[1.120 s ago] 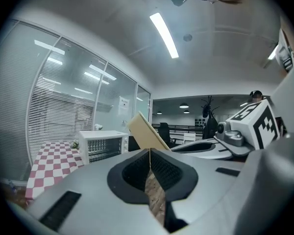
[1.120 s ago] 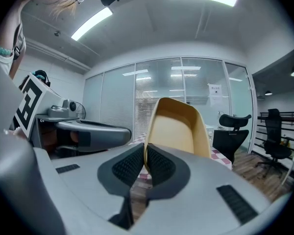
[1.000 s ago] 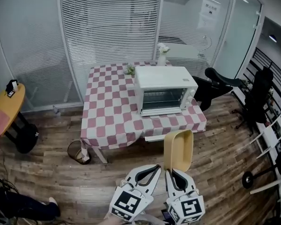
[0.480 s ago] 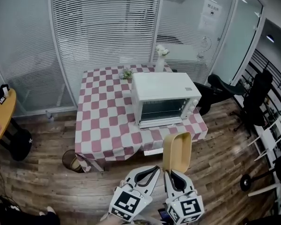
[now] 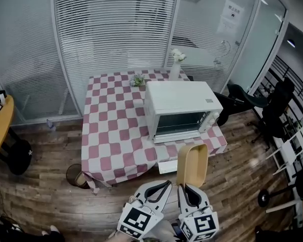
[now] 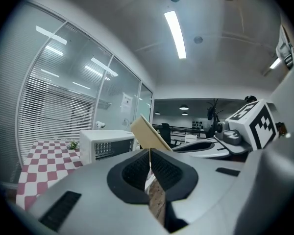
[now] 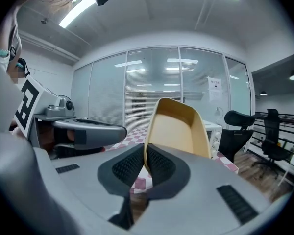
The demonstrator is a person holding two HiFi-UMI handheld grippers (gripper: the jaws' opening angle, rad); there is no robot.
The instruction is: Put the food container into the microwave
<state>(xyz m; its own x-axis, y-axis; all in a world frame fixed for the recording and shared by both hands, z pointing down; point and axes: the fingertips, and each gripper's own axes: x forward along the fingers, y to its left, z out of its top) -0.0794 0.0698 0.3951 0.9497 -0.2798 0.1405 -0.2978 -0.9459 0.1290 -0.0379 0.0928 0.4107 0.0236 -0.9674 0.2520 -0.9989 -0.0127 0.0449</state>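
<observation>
My right gripper (image 5: 191,186) has its jaws tight on the container (image 5: 192,163) wall, low centre of frame. The left gripper (image 5: 160,185) is closed on nothing. The microwave (image 5: 182,110) on the worktop (image 5: 111,135) looks closed, so I should open it first, left-handed.

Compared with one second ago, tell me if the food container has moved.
Yes. The food container, clamped in the right tongs, has come nearer the front of the microwave.
</observation>
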